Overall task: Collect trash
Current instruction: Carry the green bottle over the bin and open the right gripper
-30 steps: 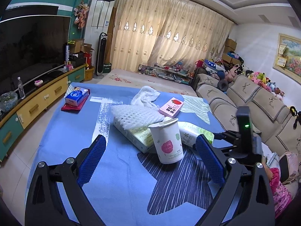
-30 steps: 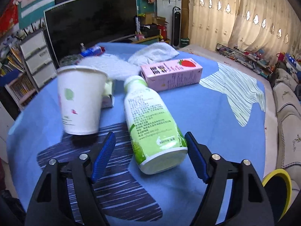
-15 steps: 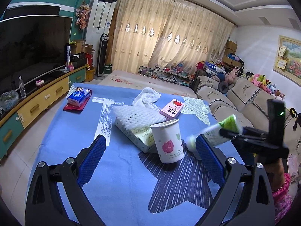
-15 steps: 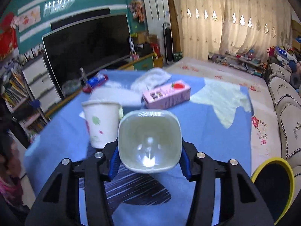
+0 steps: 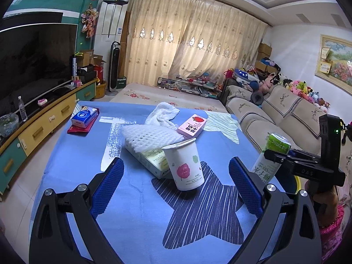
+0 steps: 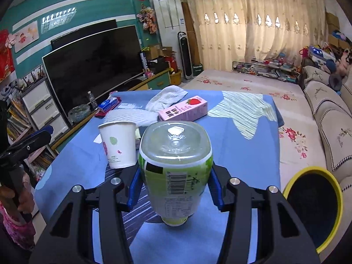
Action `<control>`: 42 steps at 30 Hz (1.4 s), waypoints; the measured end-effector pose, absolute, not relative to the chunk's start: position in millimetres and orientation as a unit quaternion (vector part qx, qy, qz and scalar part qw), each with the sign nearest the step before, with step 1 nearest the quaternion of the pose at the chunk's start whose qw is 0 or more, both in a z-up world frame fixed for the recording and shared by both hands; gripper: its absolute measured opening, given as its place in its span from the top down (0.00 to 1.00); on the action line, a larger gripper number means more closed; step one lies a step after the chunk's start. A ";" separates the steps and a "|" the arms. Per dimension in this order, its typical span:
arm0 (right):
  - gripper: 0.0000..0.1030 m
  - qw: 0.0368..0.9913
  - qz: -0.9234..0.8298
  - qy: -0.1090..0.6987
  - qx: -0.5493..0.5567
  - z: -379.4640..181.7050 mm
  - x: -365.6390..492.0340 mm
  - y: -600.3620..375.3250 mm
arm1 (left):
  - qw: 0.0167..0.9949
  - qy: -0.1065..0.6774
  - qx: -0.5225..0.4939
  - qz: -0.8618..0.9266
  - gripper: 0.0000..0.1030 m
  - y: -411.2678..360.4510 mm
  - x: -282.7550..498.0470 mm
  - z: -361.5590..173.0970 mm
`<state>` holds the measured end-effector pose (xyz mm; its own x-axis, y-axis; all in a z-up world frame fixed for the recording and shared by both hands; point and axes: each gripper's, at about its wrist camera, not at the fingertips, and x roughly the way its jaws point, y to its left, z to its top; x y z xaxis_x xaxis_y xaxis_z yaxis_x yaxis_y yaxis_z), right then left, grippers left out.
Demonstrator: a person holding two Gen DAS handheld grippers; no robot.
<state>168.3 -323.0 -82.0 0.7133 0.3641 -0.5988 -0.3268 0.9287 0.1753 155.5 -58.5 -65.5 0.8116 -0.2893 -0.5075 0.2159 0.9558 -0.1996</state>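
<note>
The green-and-white plastic bottle [image 6: 176,171] sits squarely between my right jaws at the lower middle of the right wrist view, its clear rounded base tipped up toward the lens and its narrow neck pointing down and away. The blue pads [image 6: 133,189] press on both flanks of it; those jaws have just been closing and now stand about half wide, clamped on the bottle, which hangs clear above the table [image 6: 231,136]. In the left wrist view the same bottle [image 5: 271,154] appears at the right edge, tilted, gripped by my right gripper [image 5: 286,157].

My left gripper [image 5: 176,184] gapes wide at the bottom of its view, its jaws holding nothing. The white paper cup [image 5: 186,165], tapered, printed with a pink leaf, stands upright on the table between and just beyond the ribbed blue pads, not touching either.

Behind the cup lies a flat pale carton [image 5: 147,158] with a sheet of white foam netting [image 5: 149,133], dimpled and soft, draped over it. Further up the frame lie a pink strawberry milk box [image 5: 192,127] on its side and a crumpled white cloth [image 5: 162,114]. At the upper left of the table a blue tissue pack [image 5: 84,116] rests on something red.

The table wears a smooth blue cover with a dark striped star shape. At the lower right of the right wrist view stands a round bin [image 6: 316,209], yellow-rimmed with a dark inside.
</note>
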 end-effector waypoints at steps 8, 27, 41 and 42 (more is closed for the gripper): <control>0.52 0.936 0.158 0.310 0.049 -75.2 162.5 -356.4 | 0.947 0.284 -0.056 -0.137 0.08 -76.8 164.4 -63.9; 0.52 0.943 -0.072 0.313 0.090 -105.4 162.4 -497.8 | 0.939 0.306 -0.030 -0.154 0.08 -126.3 183.1 -69.9; 0.41 0.923 -0.137 0.350 0.087 -155.0 179.0 -522.8 | 0.937 0.324 -0.020 -0.129 0.08 -133.6 205.1 -84.9; 0.40 0.924 -0.137 0.348 0.085 -153.1 176.8 -520.0 | 0.936 0.327 -0.022 -0.125 0.08 -131.4 208.5 -86.9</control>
<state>176.8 -520.0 -153.1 0.7201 -0.1946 -0.6660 0.3127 0.9479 0.0610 208.5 -131.4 -86.9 0.7548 -0.2485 -0.6070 0.2194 0.9678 -0.1233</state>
